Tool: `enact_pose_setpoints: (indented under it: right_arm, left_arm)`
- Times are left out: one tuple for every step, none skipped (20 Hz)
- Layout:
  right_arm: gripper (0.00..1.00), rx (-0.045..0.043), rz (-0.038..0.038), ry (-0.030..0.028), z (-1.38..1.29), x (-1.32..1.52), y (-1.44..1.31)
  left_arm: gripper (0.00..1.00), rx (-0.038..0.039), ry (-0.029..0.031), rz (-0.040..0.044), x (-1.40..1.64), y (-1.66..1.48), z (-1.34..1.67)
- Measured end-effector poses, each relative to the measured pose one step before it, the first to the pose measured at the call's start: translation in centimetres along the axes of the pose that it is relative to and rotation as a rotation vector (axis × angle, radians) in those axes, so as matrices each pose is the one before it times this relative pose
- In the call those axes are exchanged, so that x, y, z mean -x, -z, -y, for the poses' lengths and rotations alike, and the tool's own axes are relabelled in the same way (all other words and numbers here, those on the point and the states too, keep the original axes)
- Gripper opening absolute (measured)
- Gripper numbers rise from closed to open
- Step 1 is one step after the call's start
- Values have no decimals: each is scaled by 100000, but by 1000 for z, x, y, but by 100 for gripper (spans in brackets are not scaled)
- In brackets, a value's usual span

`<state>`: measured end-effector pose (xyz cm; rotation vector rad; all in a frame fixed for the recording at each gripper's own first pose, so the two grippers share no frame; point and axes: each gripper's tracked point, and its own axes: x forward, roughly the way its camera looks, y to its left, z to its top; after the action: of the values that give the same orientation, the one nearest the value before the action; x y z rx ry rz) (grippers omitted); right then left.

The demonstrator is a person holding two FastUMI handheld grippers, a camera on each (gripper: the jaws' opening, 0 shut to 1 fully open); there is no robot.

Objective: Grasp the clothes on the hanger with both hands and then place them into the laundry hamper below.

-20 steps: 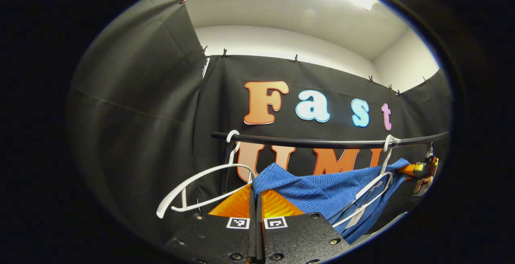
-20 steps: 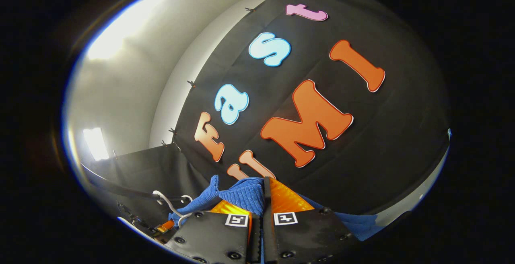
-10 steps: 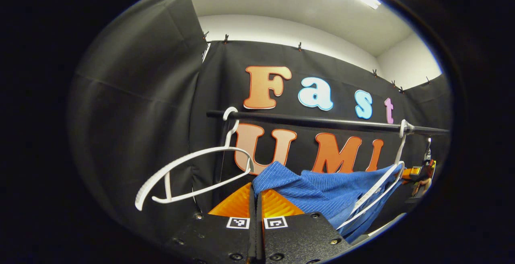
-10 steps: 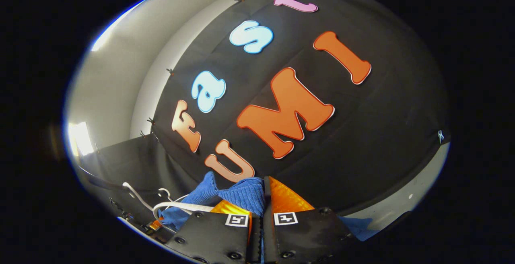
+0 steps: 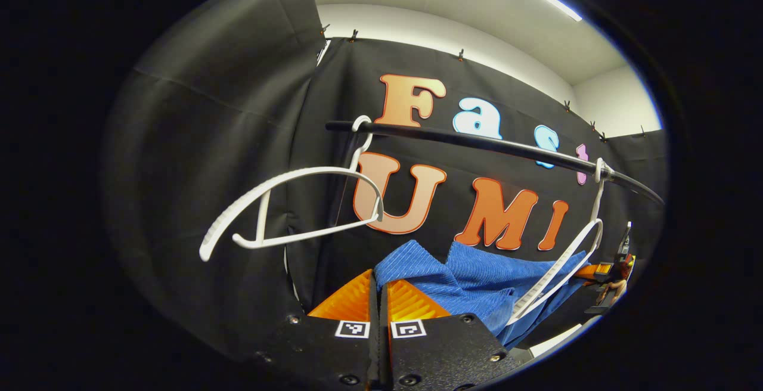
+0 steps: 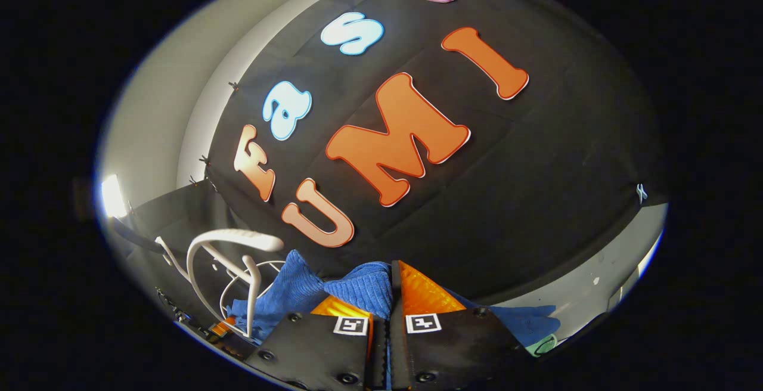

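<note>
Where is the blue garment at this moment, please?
In the left gripper view, the blue garment hangs below the black rail, right of the empty white hanger, pinched between both grippers' fingers.

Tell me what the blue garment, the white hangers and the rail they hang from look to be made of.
Blue garment: looks like a ribbed knit fabric, matte; fine parallel ridges and soft folds show. White hangers: likely moulded plastic, smooth with a slight sheen and a ridged shoulder edge. Rail: a thin dark rod, probably coated metal, though its look leaves that open.

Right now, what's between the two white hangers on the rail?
Left gripper view: bare black rail between empty hanger and right hanger; blue garment hangs lower, held in the claws.
</note>
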<state>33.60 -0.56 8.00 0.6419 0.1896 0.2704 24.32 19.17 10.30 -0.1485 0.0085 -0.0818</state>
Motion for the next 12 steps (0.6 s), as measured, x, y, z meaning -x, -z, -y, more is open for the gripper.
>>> enact_pose_setpoints:
  right_arm:
    - [10,193,-952,1176,425,329,654]
    - [10,34,-964,1195,439,251,712]
    - [10,114,-888,913,399,479,680]
    - [10,169,-681,1092,388,233,649]
    - [10,296,-550,897,307,322,548]
    - [10,241,-583,799,310,344,662]
    - [10,180,-423,1033,300,430,601]
    - [10,409,-175,612,114,377,427]
    - [10,744,-91,734,42,527,601]
    - [10,1057,-135,633,30,422,578]
    - [10,1164,-283,713,-51,456,671]
    - [10,1098,-348,685,-102,396,524]
  left_arm:
    - [0,8,-320,-1284,344,668,-187]
    - [0,-410,-503,-1584,337,606,-208]
    - [0,-262,-260,-1669,230,729,-201]
    - [0,199,-42,-1638,173,668,-7]
    - [0,385,-76,-1793,181,787,183]
    - [0,461,-325,-1674,253,934,-53]
    - [0,380,-469,-927,321,796,-155]
    - [0,310,-231,-125,288,417,-167]
    - [0,18,-345,-194,336,418,-154]
    - [0,-235,-433,-766,129,544,-245]
    - [0,-197,-471,-1089,216,664,-193]
    - [0,94,-404,-1244,325,691,-295]
